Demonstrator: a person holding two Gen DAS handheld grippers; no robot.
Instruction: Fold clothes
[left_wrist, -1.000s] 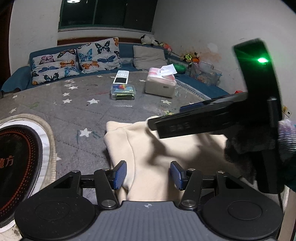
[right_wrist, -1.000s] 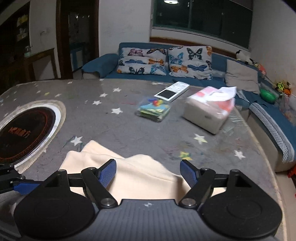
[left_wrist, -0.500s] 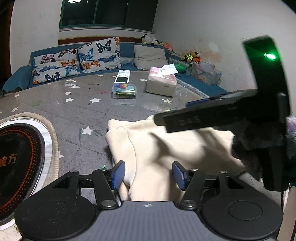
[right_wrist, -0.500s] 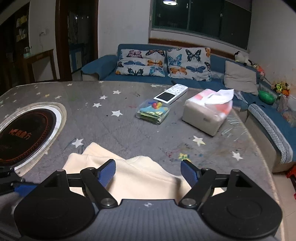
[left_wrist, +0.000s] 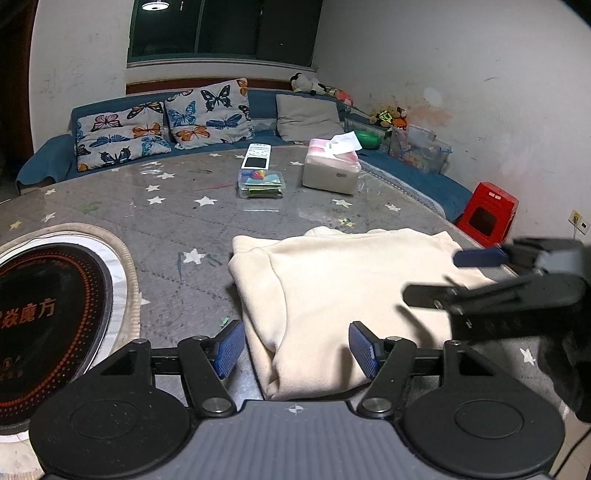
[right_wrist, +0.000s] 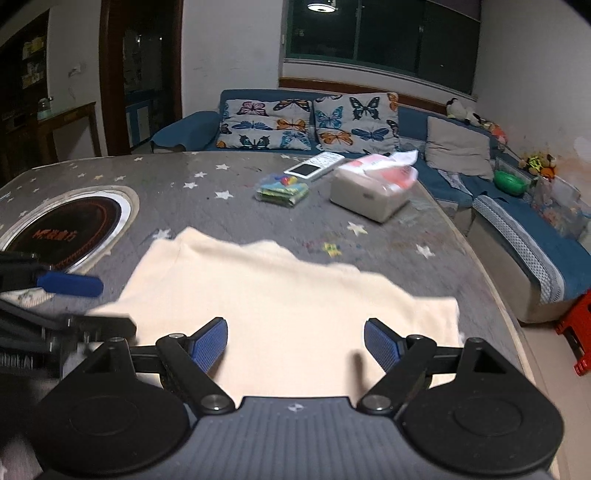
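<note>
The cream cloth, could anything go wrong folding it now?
Maybe two things. The cloth lies close to the table edge on the right, so a push might slide it off. Also the left claw and right claw are both open and close together over it, so they might bump, or one might pinch only the top layer and undo the fold.

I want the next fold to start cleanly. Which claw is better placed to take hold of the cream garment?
Probably the left claw: it is open with the cream garment's near folded corner between its pads. The right claw, also open, faces flat cloth mid-panel, with no edge to pinch.
</note>
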